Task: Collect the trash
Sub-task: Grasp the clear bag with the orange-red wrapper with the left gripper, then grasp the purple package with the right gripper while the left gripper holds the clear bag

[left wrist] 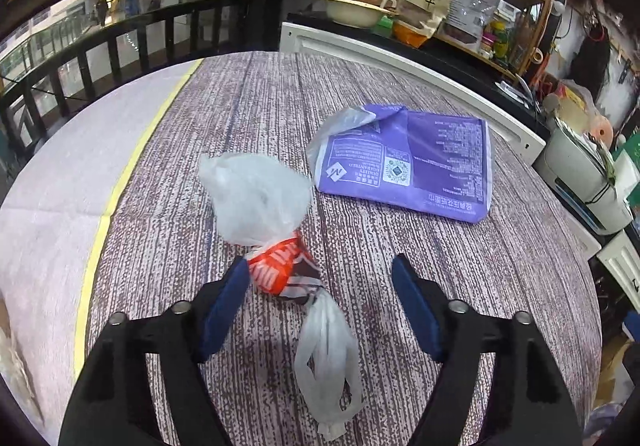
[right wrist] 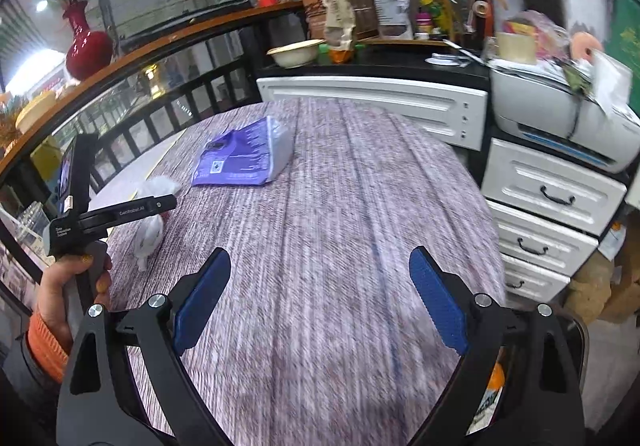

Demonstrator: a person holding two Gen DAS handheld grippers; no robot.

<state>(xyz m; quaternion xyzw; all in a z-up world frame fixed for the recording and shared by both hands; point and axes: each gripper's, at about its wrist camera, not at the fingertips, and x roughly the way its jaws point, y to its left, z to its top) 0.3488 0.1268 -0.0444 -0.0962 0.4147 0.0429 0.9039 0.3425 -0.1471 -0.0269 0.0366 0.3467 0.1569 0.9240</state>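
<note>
Crinkled translucent bag [left wrist: 256, 197] — glossy purple pouch [left wrist: 420, 161]

Upper left: red vase [right wrist: 86, 45] on wooden ledge [right wrist: 168, 41] | centre top: cream bowl [right wrist: 294, 53] on black counter [right wrist: 400, 65] | right: white drawers [right wrist: 552, 197] beneath printer [right wrist: 560, 129] | centre: wood-grain tablecloth [right wrist: 340, 226]

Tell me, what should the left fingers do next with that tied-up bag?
Probably close on the tied plastic bag. It lies between the open left gripper, one finger beside its orange wrapper, the other finger still apart.
</note>
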